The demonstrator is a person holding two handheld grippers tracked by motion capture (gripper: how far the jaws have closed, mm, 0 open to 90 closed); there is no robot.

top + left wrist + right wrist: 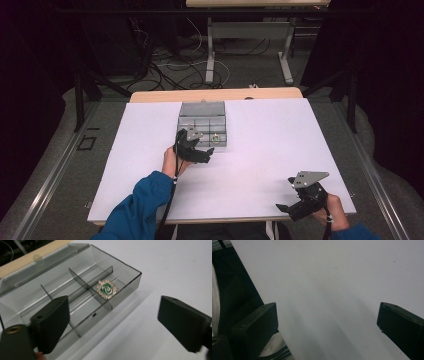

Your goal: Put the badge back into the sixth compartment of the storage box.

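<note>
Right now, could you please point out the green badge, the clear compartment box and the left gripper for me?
green badge (107, 289), left gripper view, on its green centre.
clear compartment box (128, 286), left gripper view, on its near right wall.
left gripper (200, 147), high view, midway between its open fingertips.

The surface (280, 145) is white with a pale wood far edge. The box (75, 290) is smoky grey and see-through. The badge (107, 289) is green with a silvery rim. Both grippers are black: left (200, 149), right (300, 200). The sleeve (137, 210) is blue.
</note>
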